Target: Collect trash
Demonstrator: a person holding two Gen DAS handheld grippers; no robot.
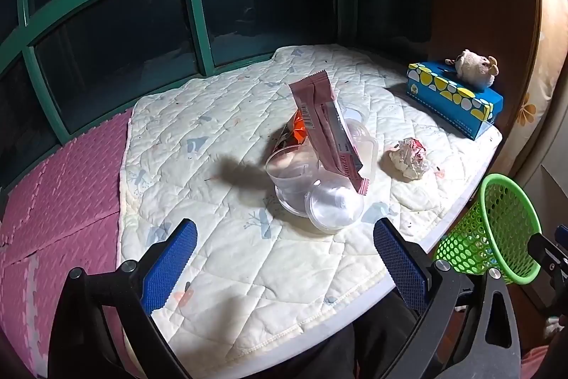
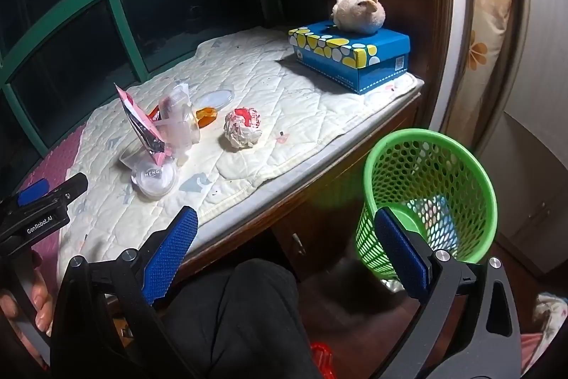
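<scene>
On the quilted pad (image 1: 248, 237), clear plastic cups (image 1: 301, 180) prop a pink wrapper (image 1: 326, 126) beside crumpled paper (image 1: 408, 158); both the left hand-held gripper (image 1: 284, 258) and the right hand-held gripper (image 2: 284, 254) gape empty.

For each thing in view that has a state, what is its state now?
left hand-held gripper: open, empty
right hand-held gripper: open, empty
green basket: upright, beside the ledge
paper ball: crumpled, lying on the quilt
pink wrapper: torn open, standing in clear cups
tissue box: flat, toy on top

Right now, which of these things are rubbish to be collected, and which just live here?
For the job:
- pink wrapper
- clear plastic cups
- crumpled paper ball
- green basket

Lying about:
- tissue box
- plush toy
- quilted pad
</scene>
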